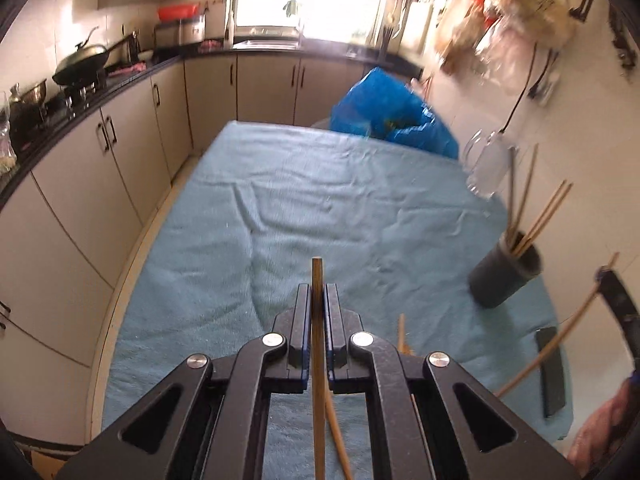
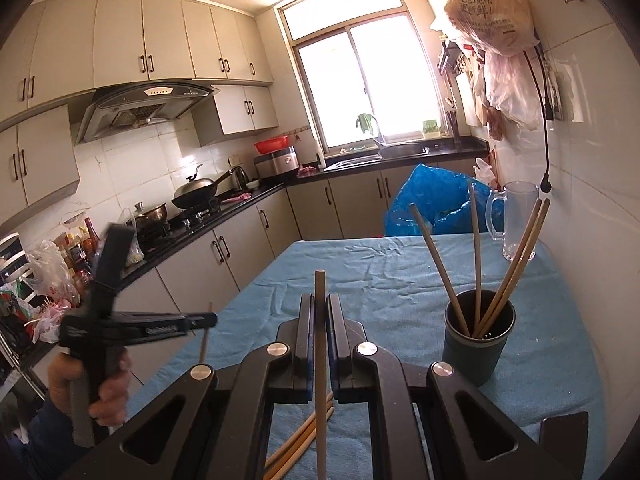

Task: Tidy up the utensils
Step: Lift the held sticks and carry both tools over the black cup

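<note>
My left gripper (image 1: pixel 318 290) is shut on a wooden chopstick (image 1: pixel 317 272) that stands up between its fingers, above the blue tablecloth (image 1: pixel 300 208). My right gripper (image 2: pixel 319 300) is shut on another chopstick (image 2: pixel 319 284). A dark cup (image 2: pixel 476 352) at the table's right holds several chopsticks (image 2: pixel 476 256); it also shows in the left wrist view (image 1: pixel 504 276). Loose chopsticks (image 2: pixel 300 444) lie on the cloth below my right gripper. The left gripper shows in the right wrist view (image 2: pixel 200 322), holding its chopstick, to the left of the table.
A clear glass mug (image 2: pixel 516 220) and a blue plastic bag (image 2: pixel 432 200) are at the table's far end. A black flat object (image 1: pixel 552 372) lies near the right edge. A counter with wok (image 2: pixel 198 192) and cabinets run along the left. Bags (image 2: pixel 492 12) hang on the right wall.
</note>
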{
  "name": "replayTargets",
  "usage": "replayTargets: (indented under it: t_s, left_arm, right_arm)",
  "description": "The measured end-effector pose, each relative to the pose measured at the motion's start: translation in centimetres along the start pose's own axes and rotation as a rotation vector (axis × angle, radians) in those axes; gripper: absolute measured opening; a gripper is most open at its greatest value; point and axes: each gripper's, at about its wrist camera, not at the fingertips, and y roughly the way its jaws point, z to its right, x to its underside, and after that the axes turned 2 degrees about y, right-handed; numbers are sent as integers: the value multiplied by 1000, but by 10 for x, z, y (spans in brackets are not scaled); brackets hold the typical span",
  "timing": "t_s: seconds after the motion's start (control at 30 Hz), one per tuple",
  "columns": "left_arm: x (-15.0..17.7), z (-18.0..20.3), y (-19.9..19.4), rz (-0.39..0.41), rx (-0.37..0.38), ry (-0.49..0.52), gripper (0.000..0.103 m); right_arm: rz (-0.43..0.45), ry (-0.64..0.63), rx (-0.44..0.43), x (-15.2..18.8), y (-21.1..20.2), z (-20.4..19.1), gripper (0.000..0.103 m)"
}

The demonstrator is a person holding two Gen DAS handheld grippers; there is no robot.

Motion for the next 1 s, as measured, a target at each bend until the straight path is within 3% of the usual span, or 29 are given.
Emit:
replayTargets:
  t_s: [0.23,1.0]
  left_arm:
    - [-5,7,-22,54,7,19,5]
    - [-15,19,-48,105,16,45,5]
  right_arm:
    - [16,1,-1,-2,-5,-2,6]
    - [49,18,1,-6,-18,3,6]
